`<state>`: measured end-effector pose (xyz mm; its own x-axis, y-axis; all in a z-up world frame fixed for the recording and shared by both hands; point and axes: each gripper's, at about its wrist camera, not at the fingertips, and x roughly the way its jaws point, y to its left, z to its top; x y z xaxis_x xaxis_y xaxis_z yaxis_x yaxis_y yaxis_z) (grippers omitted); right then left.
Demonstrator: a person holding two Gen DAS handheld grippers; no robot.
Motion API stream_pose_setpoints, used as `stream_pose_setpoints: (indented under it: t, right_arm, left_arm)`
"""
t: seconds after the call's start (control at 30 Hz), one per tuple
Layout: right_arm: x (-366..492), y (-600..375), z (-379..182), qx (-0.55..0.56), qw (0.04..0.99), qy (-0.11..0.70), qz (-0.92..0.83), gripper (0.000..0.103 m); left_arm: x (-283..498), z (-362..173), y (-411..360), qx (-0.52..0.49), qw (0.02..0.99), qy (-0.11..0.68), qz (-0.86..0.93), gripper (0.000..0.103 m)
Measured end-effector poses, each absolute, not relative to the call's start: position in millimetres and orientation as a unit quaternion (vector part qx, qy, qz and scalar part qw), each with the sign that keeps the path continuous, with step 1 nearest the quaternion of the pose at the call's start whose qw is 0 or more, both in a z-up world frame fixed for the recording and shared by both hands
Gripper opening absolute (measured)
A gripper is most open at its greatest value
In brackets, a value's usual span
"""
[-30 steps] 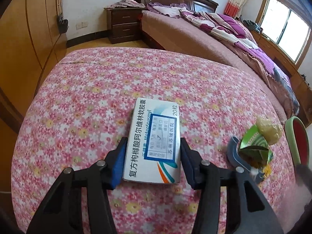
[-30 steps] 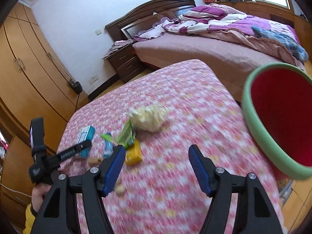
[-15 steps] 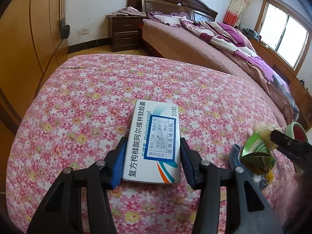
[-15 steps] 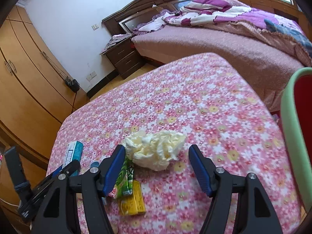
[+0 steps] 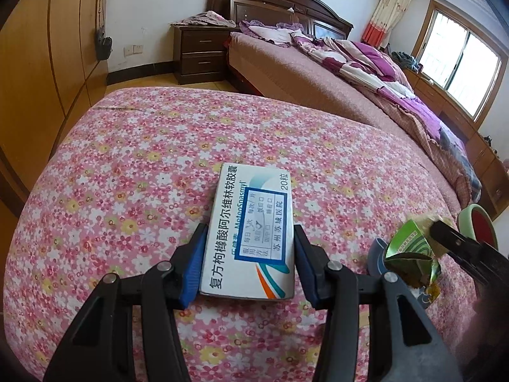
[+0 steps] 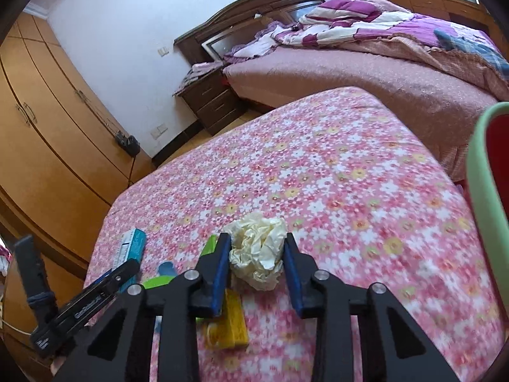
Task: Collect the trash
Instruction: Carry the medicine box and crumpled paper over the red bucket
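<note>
My left gripper (image 5: 249, 264) is shut on a white and teal medicine box (image 5: 254, 232), held just above the pink floral tablecloth (image 5: 143, 165). In the right wrist view, my right gripper (image 6: 257, 264) is closed around a crumpled cream paper ball (image 6: 259, 253) that rests on the cloth. Beside it lie a yellow packet (image 6: 230, 328) and a green wrapper (image 6: 210, 245). The green wrapper (image 5: 410, 251) also shows at the right of the left wrist view. A bin with a green rim and red inside (image 6: 486, 197) stands at the table's right.
The left gripper and the medicine box (image 6: 132, 246) show at the left of the right wrist view. A bed (image 5: 334, 73) and a dark nightstand (image 5: 200, 52) stand beyond the table. Wooden wardrobes (image 6: 47, 133) line the left wall.
My right gripper moved forward over the paper ball and closed its fingers around it. My left gripper kept hold of the medicine box and lifted slightly.
</note>
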<state>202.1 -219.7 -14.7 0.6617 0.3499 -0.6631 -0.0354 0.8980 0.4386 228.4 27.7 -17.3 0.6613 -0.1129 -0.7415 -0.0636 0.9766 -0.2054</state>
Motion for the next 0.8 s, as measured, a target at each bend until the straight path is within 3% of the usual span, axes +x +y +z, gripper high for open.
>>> stream_pose_setpoints:
  t: [0.4, 0.8]
  right_arm:
    - [120, -261, 10, 0.227, 0.901, 0.365, 0.064, 0.035]
    - [39, -320, 23, 0.219, 0.912, 0.346, 0.001, 0.035]
  left_arm:
    - [213, -9, 23, -0.102, 0.913, 0.393, -0.036, 0.052]
    - [169, 38, 2, -0.100, 0.924, 0.357, -0.093, 0.052]
